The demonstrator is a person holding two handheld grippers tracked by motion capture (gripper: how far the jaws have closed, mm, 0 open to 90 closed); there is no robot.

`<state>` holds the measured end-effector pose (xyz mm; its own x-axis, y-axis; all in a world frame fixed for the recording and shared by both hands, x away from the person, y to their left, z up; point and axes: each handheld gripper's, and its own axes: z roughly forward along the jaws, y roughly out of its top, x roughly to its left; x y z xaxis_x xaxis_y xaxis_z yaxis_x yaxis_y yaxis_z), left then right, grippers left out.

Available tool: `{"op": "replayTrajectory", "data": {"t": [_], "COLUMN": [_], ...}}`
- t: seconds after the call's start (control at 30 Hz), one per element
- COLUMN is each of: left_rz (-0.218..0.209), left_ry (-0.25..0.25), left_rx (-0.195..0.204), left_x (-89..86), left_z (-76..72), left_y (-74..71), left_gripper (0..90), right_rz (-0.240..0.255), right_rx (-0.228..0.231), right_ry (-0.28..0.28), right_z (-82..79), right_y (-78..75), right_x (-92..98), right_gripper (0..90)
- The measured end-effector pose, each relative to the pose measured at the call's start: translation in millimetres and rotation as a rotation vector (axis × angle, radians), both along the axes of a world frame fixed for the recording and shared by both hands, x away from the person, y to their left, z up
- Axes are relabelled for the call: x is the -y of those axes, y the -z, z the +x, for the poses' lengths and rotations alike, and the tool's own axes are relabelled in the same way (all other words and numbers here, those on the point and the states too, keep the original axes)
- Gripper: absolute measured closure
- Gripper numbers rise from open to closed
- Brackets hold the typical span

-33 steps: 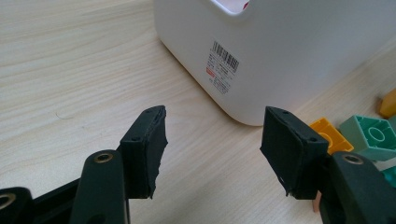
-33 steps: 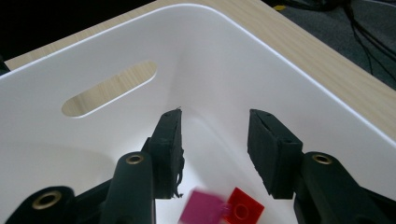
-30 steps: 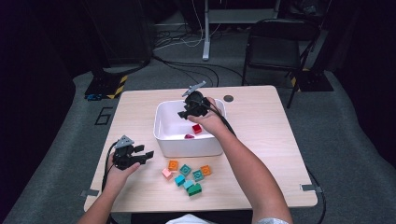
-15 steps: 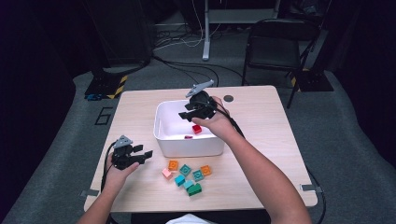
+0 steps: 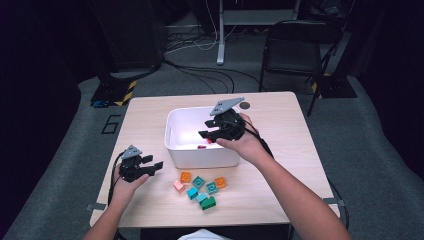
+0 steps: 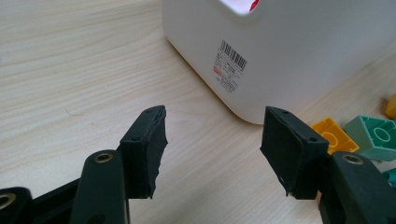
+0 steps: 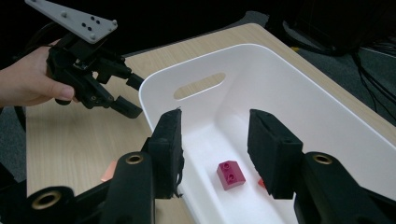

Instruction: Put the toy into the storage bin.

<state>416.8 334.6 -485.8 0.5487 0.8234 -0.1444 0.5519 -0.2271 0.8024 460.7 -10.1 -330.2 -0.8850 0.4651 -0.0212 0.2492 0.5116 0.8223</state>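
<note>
Work in hand, as judged: loose bricks go from the table (image 5: 150, 115) into the white bin (image 5: 172, 131). Right gripper (image 5: 210, 135) sits over the bin's interior w/ nothing between its jaws; drop looks done for this brick.

Right gripper view: dark pink brick (image 7: 230, 175) lies on the bin floor, below and between the jaws, not touching them. A red piece (image 7: 261, 183) is partly hidden behind the right-hand pad; can't tell its shape. Jaws spread wide, pads clear of bin walls.

Left gripper (image 5: 152, 166) rests low nr the table's left-front area, beside the bin's near corner. Left gripper view: jaws wide apart, empty, touching nothing; the bin wall w/ its barcode label (image 6: 229, 67) is just ahead, an orange brick (image 6: 332, 135) and a mint brick (image 6: 376, 136) at right.

Remaining bricks (image 5: 200, 187) sit clustered in front of the bin, near the table's front edge.

Recommendations for the step:
- Lift right gripper straight up, clear of the rim, before moving toward the cluster.
- Keep jaws wide on approach; bricks lie close together, so take an outer one first.
- Grip across flat sides, not studs.
- Left gripper is closer to the cluster and could take the next pick.
</note>
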Motion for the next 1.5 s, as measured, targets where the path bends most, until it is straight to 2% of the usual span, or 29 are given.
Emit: {"op": "replayTrajectory", "data": {"t": [0.3, 0.73, 0.8, 0.9, 1.07, 1.33, 1.5], "left_rz": [0.000, 0.004, 0.004, 0.005, 0.006, 0.005, 0.008], "left_ry": [0.000, 0.004, 0.004, 0.004, 0.003, -0.003, 0.000], "left_rx": [0.002, -0.004, -0.004, -0.004, -0.002, 0.001, 0.001], "left_x": [0.7, 0.3, 0.1, 0.1, 0.2, 1.3, 1.1], "left_z": [0.0, -0.2, -0.2, -0.2, -0.2, -0.1, -0.1], "left_y": [0.7, 0.3, 0.3, 0.3, 0.3, 1.2, 1.1], "left_gripper": [39.7, 39.7, 39.7, 39.7, 39.6, 39.7, 39.7], "right_rz": [0.000, 0.012, 0.001, -0.015, -0.004, -0.006, -0.014], "right_rx": [0.028, 0.024, 0.033, 0.035, 0.017, 0.012, 0.002], "right_ry": [-0.026, -0.062, -0.069, -0.074, -0.065, -0.084, -0.111], "right_z": [-30.7, -63.0, -67.6, -71.1, -78.1, -87.5, -90.1], "right_y": [12.3, 41.5, 48.0, 57.9, 78.1, 109.0, 119.2], "right_x": [7.3, 8.5, 9.9, 11.9, 15.9, 18.4, 17.3], "right_gripper": [54.6, 54.5, 54.6, 54.5, 54.6, 54.6, 54.6]}}
